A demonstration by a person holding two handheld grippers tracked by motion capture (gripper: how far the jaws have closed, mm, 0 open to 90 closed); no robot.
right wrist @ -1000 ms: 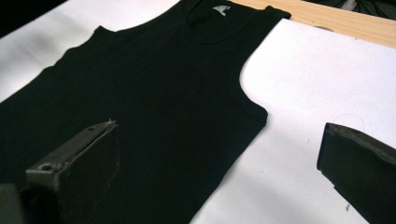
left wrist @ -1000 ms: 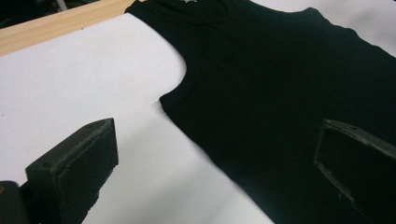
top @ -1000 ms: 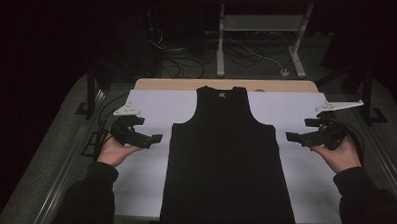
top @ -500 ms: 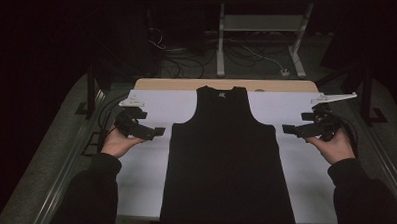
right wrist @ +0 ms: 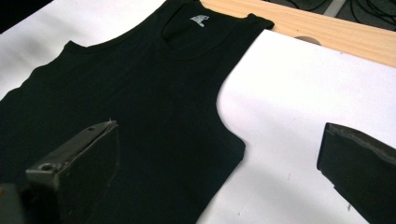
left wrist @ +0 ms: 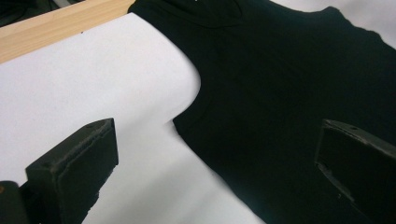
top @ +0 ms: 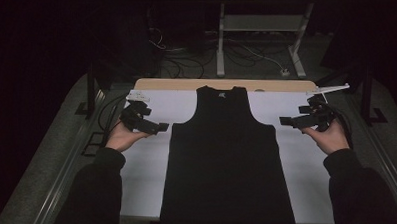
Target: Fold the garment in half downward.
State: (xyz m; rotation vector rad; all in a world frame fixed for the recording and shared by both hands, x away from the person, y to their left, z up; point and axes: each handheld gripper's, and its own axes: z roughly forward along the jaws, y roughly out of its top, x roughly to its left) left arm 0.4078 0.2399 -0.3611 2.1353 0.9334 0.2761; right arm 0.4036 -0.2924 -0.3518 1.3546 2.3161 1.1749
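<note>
Left tongs (top: 158, 126) and right tongs (top: 288, 121): both wide open, empty, flanking black tank top (top: 229, 163) lying flat on white tabletop (top: 144, 175). Fabric likely soft, light, limp. You'd pinch at armhole corners or shoulder straps, lifting evenly to avoid bunching.

White sheet (top: 146, 185) covers my bench; bare wood strip (top: 177, 84) runs along its 12 o'clock edge. Past that: floor cables (top: 180, 66) at 11 o'clock, grey metal stand (top: 262, 23) at 1 o'clock.
</note>
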